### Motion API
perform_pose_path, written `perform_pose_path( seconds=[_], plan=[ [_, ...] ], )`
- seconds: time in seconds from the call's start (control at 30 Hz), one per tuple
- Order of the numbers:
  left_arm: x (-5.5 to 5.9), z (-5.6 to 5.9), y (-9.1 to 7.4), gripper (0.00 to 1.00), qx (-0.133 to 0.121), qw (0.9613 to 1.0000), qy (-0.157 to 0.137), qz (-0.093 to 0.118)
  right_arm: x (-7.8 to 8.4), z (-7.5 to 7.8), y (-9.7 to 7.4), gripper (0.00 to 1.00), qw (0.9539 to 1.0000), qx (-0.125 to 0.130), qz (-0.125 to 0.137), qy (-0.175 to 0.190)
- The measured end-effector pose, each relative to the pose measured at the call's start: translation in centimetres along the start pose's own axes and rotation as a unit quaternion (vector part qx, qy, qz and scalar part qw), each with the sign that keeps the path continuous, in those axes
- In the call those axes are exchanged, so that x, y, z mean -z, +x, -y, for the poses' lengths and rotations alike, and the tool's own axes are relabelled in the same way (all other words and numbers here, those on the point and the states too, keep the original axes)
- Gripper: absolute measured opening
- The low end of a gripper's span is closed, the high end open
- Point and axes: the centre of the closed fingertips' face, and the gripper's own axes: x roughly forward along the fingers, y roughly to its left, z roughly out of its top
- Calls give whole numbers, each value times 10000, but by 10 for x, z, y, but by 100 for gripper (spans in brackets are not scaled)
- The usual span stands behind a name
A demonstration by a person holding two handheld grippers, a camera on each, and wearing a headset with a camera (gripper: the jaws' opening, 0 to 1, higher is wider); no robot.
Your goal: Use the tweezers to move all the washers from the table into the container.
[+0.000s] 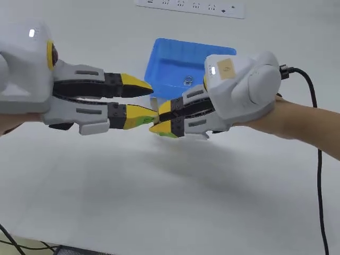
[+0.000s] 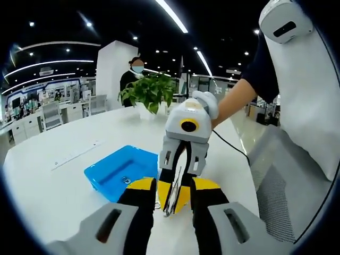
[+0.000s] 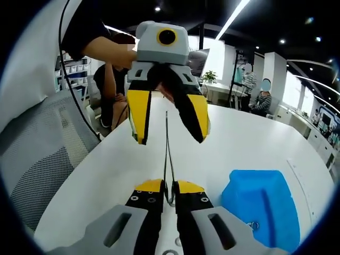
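My right gripper (image 1: 158, 119) reaches in from the right, shut on a pair of thin metal tweezers (image 3: 167, 154). Their tips point toward my left gripper (image 1: 151, 100), whose yellow-tipped jaws stand open around the right gripper's tips. In the left gripper view the tweezers (image 2: 172, 192) stand between the left gripper's (image 2: 174, 188) own open jaws, held by the right gripper (image 2: 172, 204). The right gripper view has the left gripper (image 3: 170, 139) open above the tweezers' tips. Behind both sits a blue container (image 1: 175, 61) with one washer (image 1: 187, 81) inside.
Both grippers hover over a white table (image 1: 159, 191). A white power strip (image 1: 191, 6) lies along the far edge. The right gripper's black cable (image 1: 319, 159) hangs down at the right. A potted plant (image 2: 151, 93) and a person stand beyond the table in the left gripper view.
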Motion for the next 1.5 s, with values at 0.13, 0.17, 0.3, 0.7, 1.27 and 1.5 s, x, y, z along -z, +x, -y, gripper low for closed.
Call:
perform_pose_path(
  seconds=[0.13,0.17,0.3,0.7,1.27,1.5],
  plan=[
    [-23,-1,-13,45,-412,9969,-224,629,-8,3,-3,8,9998,134,31,111],
    [-23,-2,-19,48,-471,9967,-183,630,-10,3,-4,8,9998,163,37,117],
    [-15,-3,-39,54,-538,9963,-219,635,-22,4,-8,8,9995,265,80,138],
    [-13,2,-75,65,-1011,9892,-465,950,-51,19,-34,8,9970,729,79,235],
    [4,4,-89,87,-1398,9822,-777,982,-70,56,-58,9,9915,1295,67,124],
    [19,-9,-89,100,-1786,9767,-940,729,-58,85,-64,9,9874,1571,14,196]
  ],
)
